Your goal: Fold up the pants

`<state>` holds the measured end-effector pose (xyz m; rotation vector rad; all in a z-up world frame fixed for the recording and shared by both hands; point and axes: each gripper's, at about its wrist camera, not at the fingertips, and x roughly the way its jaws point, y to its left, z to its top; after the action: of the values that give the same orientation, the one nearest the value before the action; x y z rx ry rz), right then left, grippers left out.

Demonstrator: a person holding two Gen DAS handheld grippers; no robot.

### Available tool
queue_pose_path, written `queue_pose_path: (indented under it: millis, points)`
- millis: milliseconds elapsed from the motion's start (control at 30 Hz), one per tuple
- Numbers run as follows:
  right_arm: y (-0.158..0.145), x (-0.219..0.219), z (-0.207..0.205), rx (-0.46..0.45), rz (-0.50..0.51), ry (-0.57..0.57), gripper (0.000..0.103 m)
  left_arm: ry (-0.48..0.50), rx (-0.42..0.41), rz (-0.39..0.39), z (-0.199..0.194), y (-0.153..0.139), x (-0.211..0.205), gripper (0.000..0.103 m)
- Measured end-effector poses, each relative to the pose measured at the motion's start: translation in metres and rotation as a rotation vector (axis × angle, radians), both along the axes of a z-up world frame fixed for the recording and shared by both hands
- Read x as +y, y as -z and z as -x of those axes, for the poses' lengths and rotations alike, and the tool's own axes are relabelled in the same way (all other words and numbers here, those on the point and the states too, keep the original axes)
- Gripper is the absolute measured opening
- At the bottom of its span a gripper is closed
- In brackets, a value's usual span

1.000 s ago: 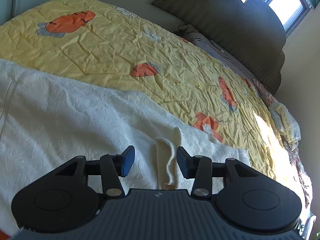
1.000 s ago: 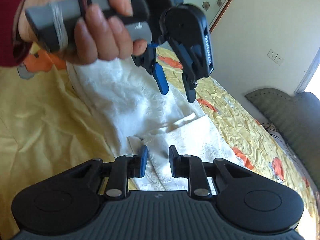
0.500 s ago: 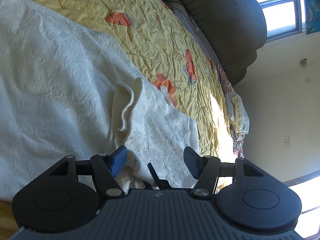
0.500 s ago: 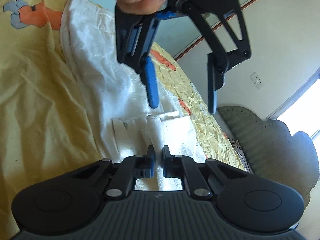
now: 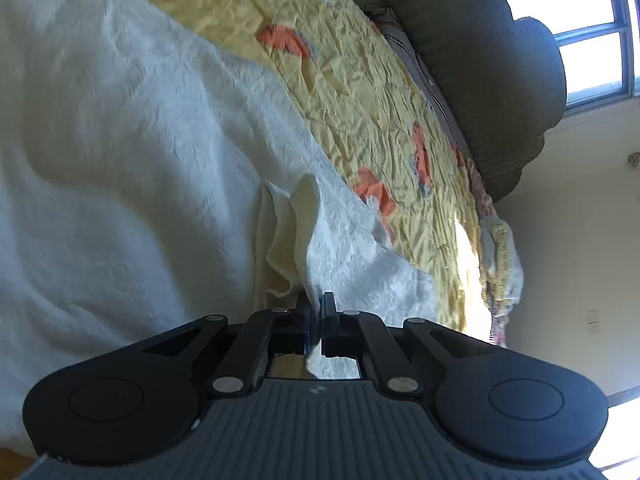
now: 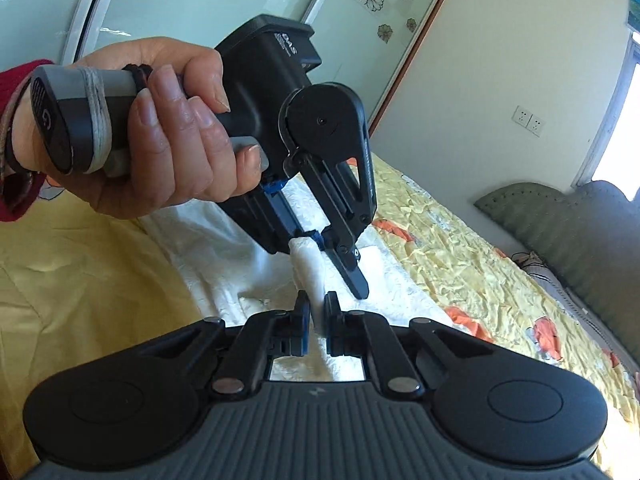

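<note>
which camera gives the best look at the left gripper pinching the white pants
The right wrist view. It shows the whole left gripper from outside, the hand on its handle, and the white pants bunched in its jaws. The left wrist view shows only its fingers from behind, closed on a fold.

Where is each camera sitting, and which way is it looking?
Left wrist view: sits on the left gripper, looking along its fingers across the white pants on the yellow bedspread toward the headboard and window; only its own fingers show, shut on the cloth.
Right wrist view: sits on the right gripper, shut on a pants fold, facing the person's hand and red sleeve holding the left gripper.
Both views share the pants, bedspread and headboard.
</note>
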<state>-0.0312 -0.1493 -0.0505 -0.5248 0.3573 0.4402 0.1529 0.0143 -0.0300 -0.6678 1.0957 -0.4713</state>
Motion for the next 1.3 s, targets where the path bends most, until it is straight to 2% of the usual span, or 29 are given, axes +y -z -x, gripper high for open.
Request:
queue_pose_path:
  millis: [67,133,200,267,333,400,467,567,633,700,833,900,933,967,1033,1067,1100,1233,1300]
  points:
    - [0.007,0.003,-0.003,0.02,0.008,-0.014,0.007,-0.03,-0.061,-0.073,0.01,-0.006,0.004,0.004]
    - [0.018,0.005,-0.013,0.077,0.034,-0.007,0.008,-0.008,-0.074,-0.108,0.012,-0.005,0.003,0.004]
    - [0.02,0.0,-0.016,0.066,0.007,-0.002,0.008,-0.004,-0.073,-0.14,0.011,0.0,0.0,0.004]
    - [0.013,-0.006,-0.018,0.103,-0.022,-0.013,0.011,-0.001,-0.089,-0.152,0.012,0.0,-0.002,0.004]
    - [-0.003,-0.017,-0.015,0.148,-0.072,-0.08,0.017,0.008,-0.1,-0.171,0.012,-0.002,-0.006,0.004]
    - [-0.027,-0.037,-0.015,0.171,-0.211,-0.116,0.017,0.016,-0.106,-0.185,0.012,-0.002,-0.006,0.004]
    - [-0.041,-0.06,-0.031,0.175,-0.329,-0.034,0.018,0.022,-0.116,-0.201,0.013,-0.001,-0.008,0.004]
    - [-0.036,-0.082,-0.071,0.176,-0.391,0.196,0.021,0.023,-0.134,-0.226,0.015,-0.002,-0.013,0.004]
    - [-0.019,-0.091,-0.102,0.268,-0.429,0.326,0.03,0.023,-0.141,-0.242,0.017,-0.002,-0.015,0.004]
    - [0.001,-0.097,-0.123,0.39,-0.497,0.367,0.03,0.031,-0.151,-0.258,0.018,-0.002,-0.017,0.004]
    - [0.001,-0.086,-0.113,0.309,-0.487,0.356,0.033,0.062,-0.142,-0.271,0.016,-0.012,-0.013,0.005]
    - [-0.004,-0.082,-0.105,0.295,-0.516,0.32,0.033,0.064,-0.187,-0.283,0.013,-0.027,-0.009,0.011]
    - [-0.002,-0.078,-0.109,0.308,-0.511,0.301,0.033,0.065,-0.219,-0.286,0.011,-0.035,-0.01,0.02]
    - [0.0,-0.073,-0.114,0.33,-0.492,0.286,0.034,0.065,-0.248,-0.284,0.007,-0.043,-0.011,0.02]
    - [0.009,-0.058,-0.122,0.359,-0.415,0.266,0.041,0.093,-0.279,-0.27,-0.002,-0.052,-0.019,0.02]
    - [0.009,-0.049,-0.119,0.319,-0.379,0.257,0.048,0.114,-0.289,-0.257,-0.007,-0.056,-0.028,0.02]
    - [0.008,-0.046,-0.119,0.308,-0.363,0.264,0.053,0.132,-0.289,-0.259,-0.012,-0.056,-0.035,0.021]
    - [-0.004,-0.047,-0.107,0.306,-0.429,0.235,0.053,0.178,-0.249,-0.364,-0.031,-0.033,-0.066,0.021]
    - [-0.006,-0.044,-0.097,0.31,-0.406,0.208,0.053,0.164,-0.232,-0.418,-0.039,-0.017,-0.071,0.02]
